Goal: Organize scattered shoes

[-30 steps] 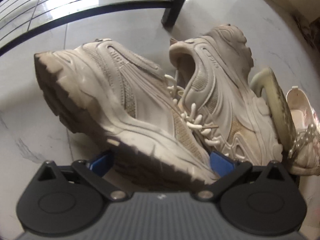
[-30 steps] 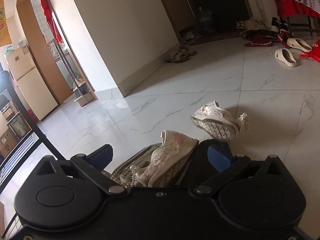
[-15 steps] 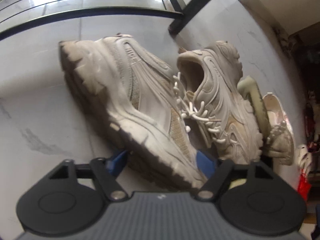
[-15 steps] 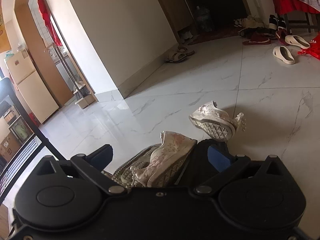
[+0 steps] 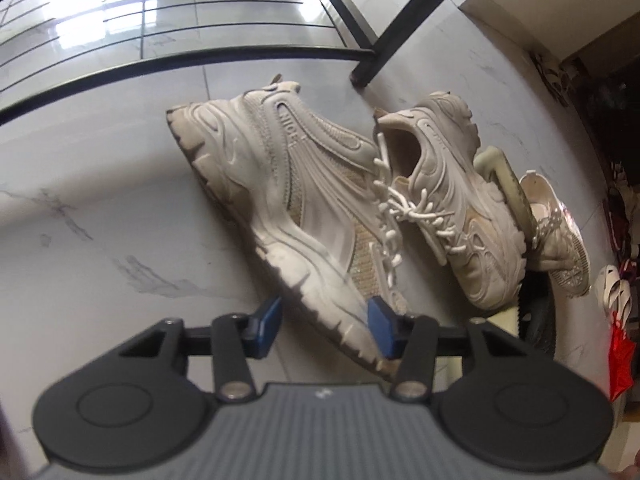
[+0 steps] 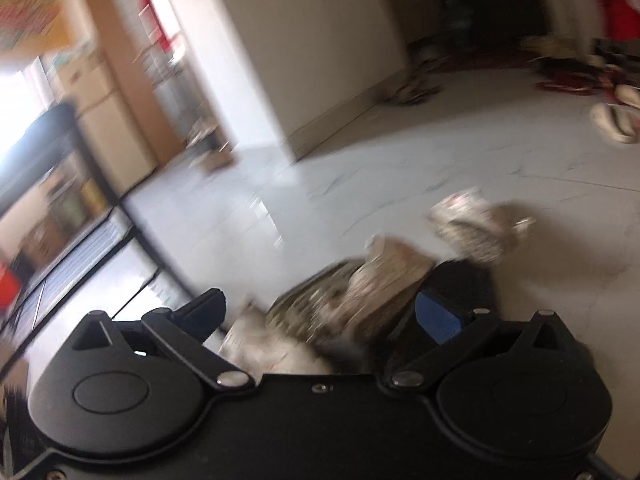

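Closing on a sneaker's toe, the left gripper is working beside its mate; the right gripper is standing apart around blurred shoes.

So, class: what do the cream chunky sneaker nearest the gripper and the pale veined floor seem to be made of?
Cream chunky sneaker: likely moulded synthetic overlays, matt and scuffed, over woven mesh; the grimy lugged sole looks like rubber. Pale veined floor: probably polished marble-look tile, given its gloss, grey veins and grout line.
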`<state>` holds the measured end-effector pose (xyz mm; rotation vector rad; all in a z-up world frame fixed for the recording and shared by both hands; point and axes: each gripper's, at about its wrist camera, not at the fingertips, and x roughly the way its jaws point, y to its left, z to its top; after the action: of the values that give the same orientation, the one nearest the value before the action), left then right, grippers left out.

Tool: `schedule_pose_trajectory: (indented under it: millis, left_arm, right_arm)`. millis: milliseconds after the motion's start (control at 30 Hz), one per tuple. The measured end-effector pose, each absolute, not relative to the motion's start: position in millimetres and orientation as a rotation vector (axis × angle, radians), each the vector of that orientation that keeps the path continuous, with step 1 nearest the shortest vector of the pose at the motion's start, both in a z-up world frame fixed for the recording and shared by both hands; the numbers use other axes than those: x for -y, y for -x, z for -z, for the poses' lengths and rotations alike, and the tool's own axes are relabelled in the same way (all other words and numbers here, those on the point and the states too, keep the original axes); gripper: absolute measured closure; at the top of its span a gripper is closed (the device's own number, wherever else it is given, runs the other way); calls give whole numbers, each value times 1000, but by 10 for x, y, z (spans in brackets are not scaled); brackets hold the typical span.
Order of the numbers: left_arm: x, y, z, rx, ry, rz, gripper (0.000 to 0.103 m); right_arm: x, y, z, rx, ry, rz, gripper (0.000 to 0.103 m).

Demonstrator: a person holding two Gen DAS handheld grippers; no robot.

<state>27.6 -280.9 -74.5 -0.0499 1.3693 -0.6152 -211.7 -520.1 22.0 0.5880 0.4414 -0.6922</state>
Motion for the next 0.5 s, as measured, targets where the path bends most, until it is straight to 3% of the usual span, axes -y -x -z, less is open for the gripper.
schedule_pose_trajectory:
  millis: [233,500]
  left_arm:
    - [2581,-224,800,-1366,31,605,49]
    - [2492,-197,809,-1355,53,593,46]
  right_arm:
    - [5034,1852,-105,-548,-597,581,0]
    - [4849,616,362,-804,-413,148,0]
